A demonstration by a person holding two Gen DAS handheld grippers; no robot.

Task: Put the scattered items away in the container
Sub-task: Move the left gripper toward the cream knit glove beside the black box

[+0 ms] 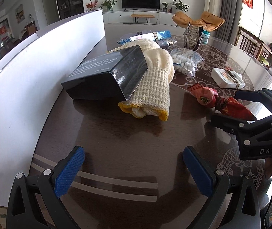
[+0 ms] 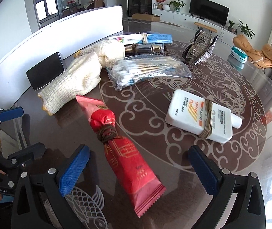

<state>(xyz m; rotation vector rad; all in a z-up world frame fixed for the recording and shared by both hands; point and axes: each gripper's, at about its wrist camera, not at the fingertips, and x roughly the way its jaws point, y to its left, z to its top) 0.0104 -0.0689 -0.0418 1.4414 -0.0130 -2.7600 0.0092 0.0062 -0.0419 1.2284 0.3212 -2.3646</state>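
Note:
A red packet (image 2: 124, 152), tied with brown cord, lies on the table between the fingers of my open right gripper (image 2: 138, 152), which do not touch it. The left wrist view shows the right gripper (image 1: 224, 106) straddling that packet (image 1: 204, 97). My left gripper (image 1: 134, 158) is open over bare table, short of the cream knitted gloves (image 1: 153, 87) and the black box (image 1: 101, 76) resting on them. The white container wall (image 1: 21, 76) curves along the left. A bag of cotton swabs (image 2: 147, 70) and a white bottle (image 2: 199, 118) lie further out.
At the far side of the table lie a blue-and-white carton (image 2: 145, 38), a small dark bottle (image 2: 155, 47), a metallic hair clip (image 2: 199, 45) and a teal jar (image 2: 238, 57). The left gripper (image 2: 21, 131) shows at the left edge. Wooden chairs (image 1: 250, 42) stand at the right.

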